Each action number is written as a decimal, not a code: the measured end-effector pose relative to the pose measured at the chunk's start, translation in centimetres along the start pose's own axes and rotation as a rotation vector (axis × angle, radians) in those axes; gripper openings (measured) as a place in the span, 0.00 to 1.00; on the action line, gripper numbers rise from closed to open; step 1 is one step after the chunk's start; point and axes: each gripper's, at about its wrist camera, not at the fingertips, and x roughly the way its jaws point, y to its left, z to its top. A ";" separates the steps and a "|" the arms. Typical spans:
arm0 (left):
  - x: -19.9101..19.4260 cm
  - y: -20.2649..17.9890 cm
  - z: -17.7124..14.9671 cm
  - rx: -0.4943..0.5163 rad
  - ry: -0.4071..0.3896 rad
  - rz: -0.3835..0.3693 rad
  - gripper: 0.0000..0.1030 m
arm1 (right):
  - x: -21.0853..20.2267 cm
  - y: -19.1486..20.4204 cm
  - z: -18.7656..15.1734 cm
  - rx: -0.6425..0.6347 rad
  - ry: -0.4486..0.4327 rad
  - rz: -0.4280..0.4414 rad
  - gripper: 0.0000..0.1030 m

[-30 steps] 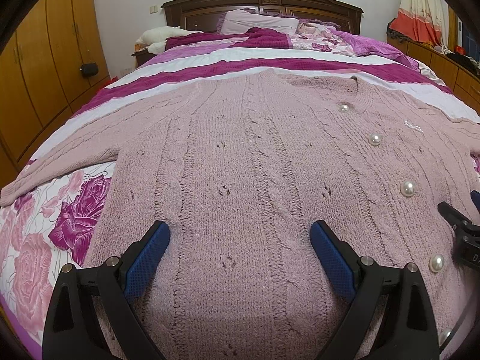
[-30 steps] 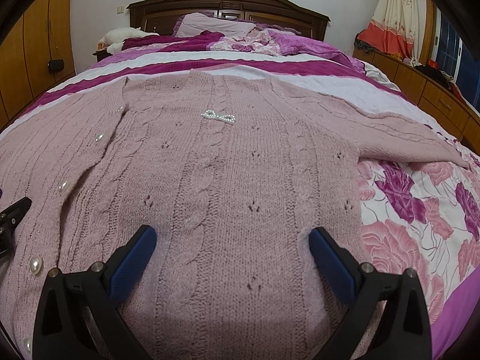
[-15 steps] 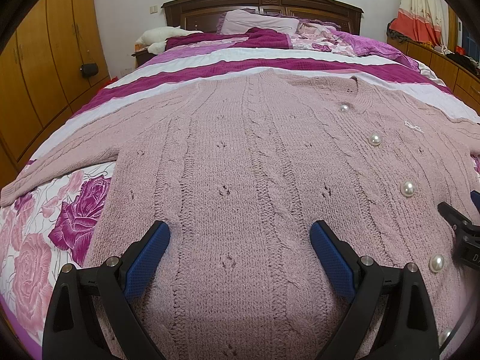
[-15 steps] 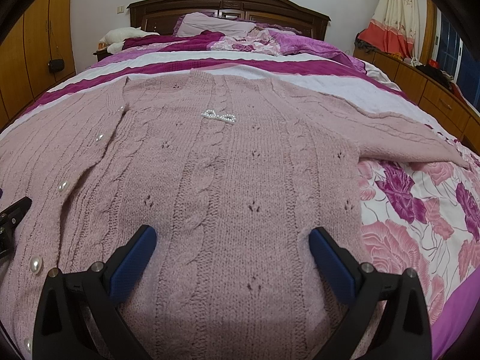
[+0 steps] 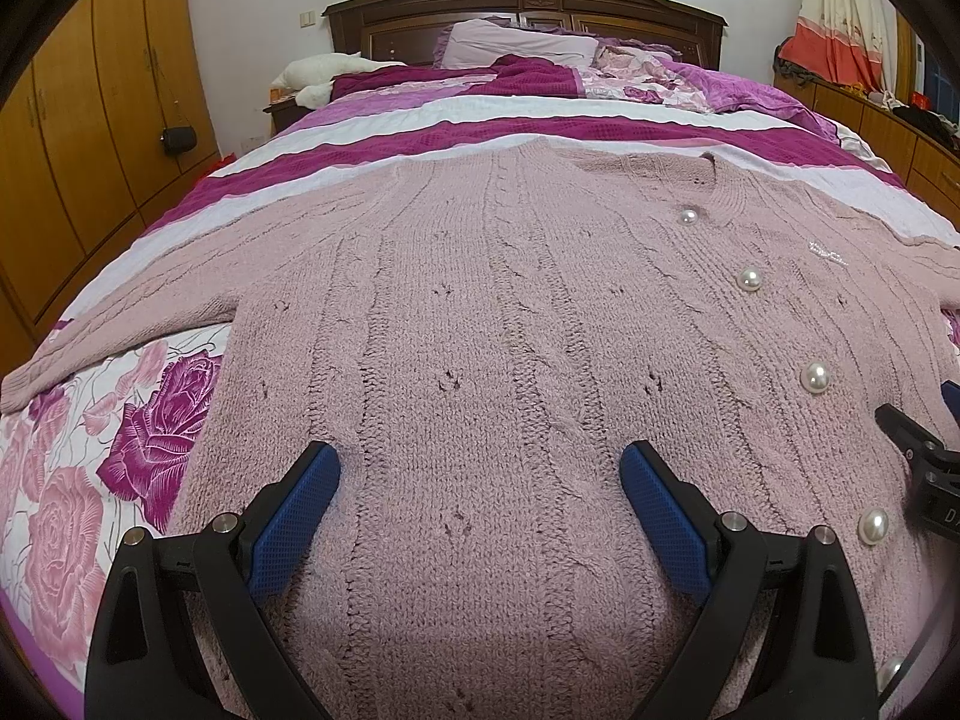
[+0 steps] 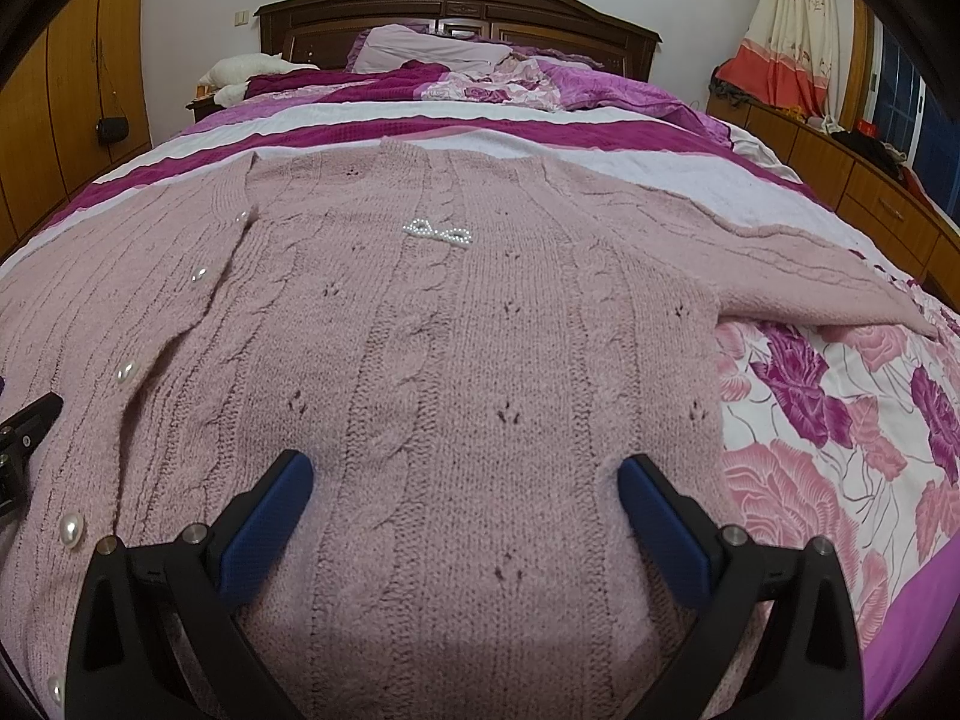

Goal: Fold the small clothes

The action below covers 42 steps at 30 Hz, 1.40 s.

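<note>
A dusty-pink cable-knit cardigan (image 5: 480,312) (image 6: 480,348) lies spread flat, front up, on the bed, with pearl buttons (image 5: 815,376) down its middle and a small pearl bow (image 6: 437,231) on the chest. Its sleeves (image 5: 138,306) (image 6: 798,276) stretch out to either side. My left gripper (image 5: 480,480) hovers over the cardigan's left half, jaws wide open with only knit showing between the blue pads (image 5: 294,516). My right gripper (image 6: 465,480) stands open the same way over the right half. Each gripper's black tip shows at the edge of the other's view.
The bed (image 5: 78,480) has a rose-print sheet and a magenta-and-white striped blanket (image 5: 480,120). Pillows and crumpled bedding (image 6: 480,72) lie by the dark wooden headboard (image 5: 522,6). Orange wardrobes (image 5: 78,138) stand left, a low cabinet (image 6: 840,168) and curtain right.
</note>
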 end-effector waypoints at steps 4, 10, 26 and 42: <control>0.0 0.0 0.0 0.000 0.000 0.000 0.75 | 0.1 0.0 0.0 0.003 0.001 0.006 1.00; -0.4 0.8 0.0 -0.035 -0.016 -0.042 0.74 | -0.1 -0.4 0.4 0.059 0.038 0.032 1.00; -3.0 9.0 2.8 -0.190 -0.057 -0.133 0.67 | -2.5 8.1 4.6 -0.021 -0.036 0.116 1.00; -0.1 46.9 -2.6 -0.936 -0.030 0.360 0.66 | 2.9 10.9 3.5 -0.085 0.085 0.167 1.00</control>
